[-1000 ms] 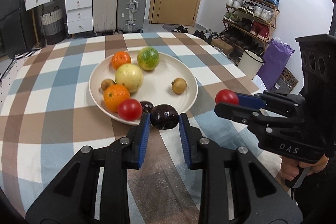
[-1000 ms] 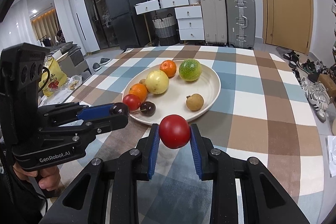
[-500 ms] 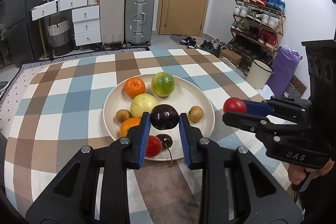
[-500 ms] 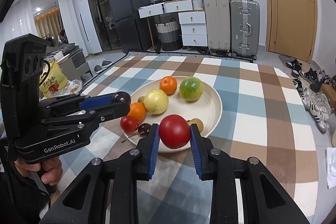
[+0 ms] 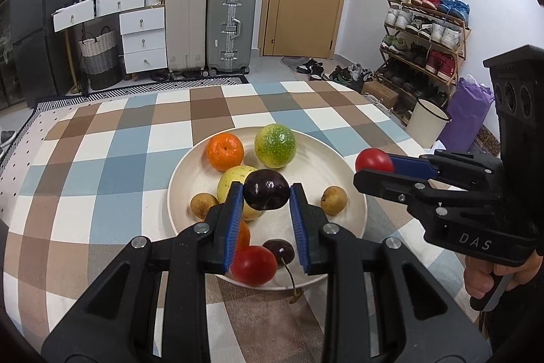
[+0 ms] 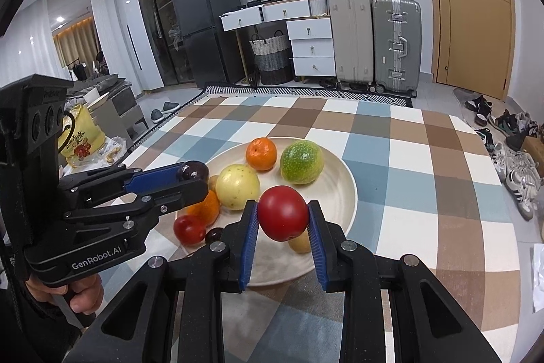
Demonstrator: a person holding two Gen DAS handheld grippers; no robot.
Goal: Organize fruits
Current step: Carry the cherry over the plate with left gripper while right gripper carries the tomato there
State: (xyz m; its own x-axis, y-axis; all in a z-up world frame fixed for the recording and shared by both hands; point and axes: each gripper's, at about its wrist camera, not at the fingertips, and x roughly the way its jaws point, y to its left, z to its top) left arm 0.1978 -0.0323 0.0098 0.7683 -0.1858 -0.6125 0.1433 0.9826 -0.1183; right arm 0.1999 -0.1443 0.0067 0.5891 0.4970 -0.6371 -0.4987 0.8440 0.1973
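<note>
A cream plate (image 5: 326, 159) (image 6: 340, 189) on the checked tablecloth holds an orange (image 5: 225, 151), a green fruit (image 5: 274, 145), a yellow fruit (image 6: 237, 186), two small brown fruits (image 5: 334, 200), a red tomato (image 5: 253, 265) and a dark cherry (image 5: 279, 250). My left gripper (image 5: 267, 197) is shut on a dark purple fruit (image 5: 267, 194), held above the plate. My right gripper (image 6: 283, 219) is shut on a red tomato (image 6: 283, 217), above the plate's near right rim.
The checked tablecloth (image 5: 102, 165) covers the table. Behind it stand suitcases (image 5: 231, 26), white drawers (image 5: 142, 39) and a door. A shoe rack (image 5: 425, 33), a white bin (image 5: 426, 121) and loose shoes lie to the right.
Both grippers rose and moved forward over the plate, each still holding its fruit. The dark fruit left the table in front of the plate and now hangs above the plate's middle.
</note>
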